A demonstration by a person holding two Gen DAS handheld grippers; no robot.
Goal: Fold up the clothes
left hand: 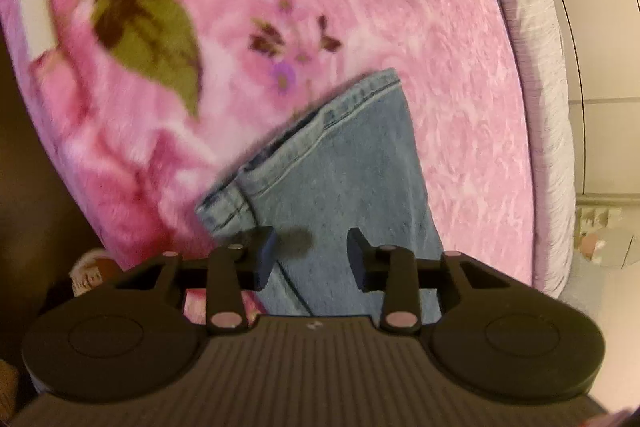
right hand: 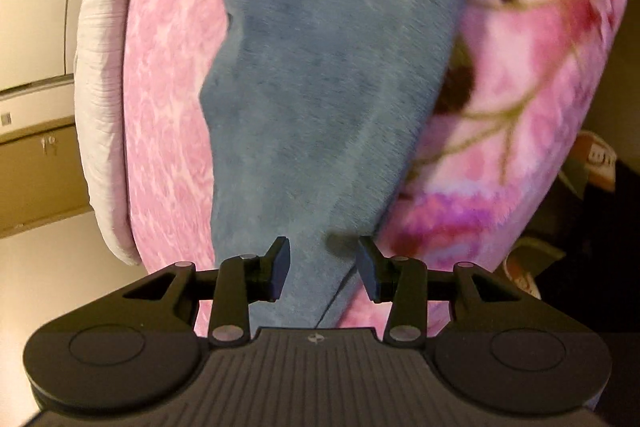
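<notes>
Warm, yellowish indoor light fills both views, moderately bright on the pink blanket (left hand: 400,7) and dim toward the lower corners, where the frame falls into near black. Motion blur smears both pictures: the leaf print at the upper left of the left wrist view is soft, and the denim (right hand: 328,67) in the right wrist view shows streaked texture with no sharp stitching. Fisheye distortion bends the bed edge (left hand: 536,67) and the cabinet lines into curves near the borders. A small soft shadow lies on the denim between the fingers of each gripper. No glare shows.
</notes>
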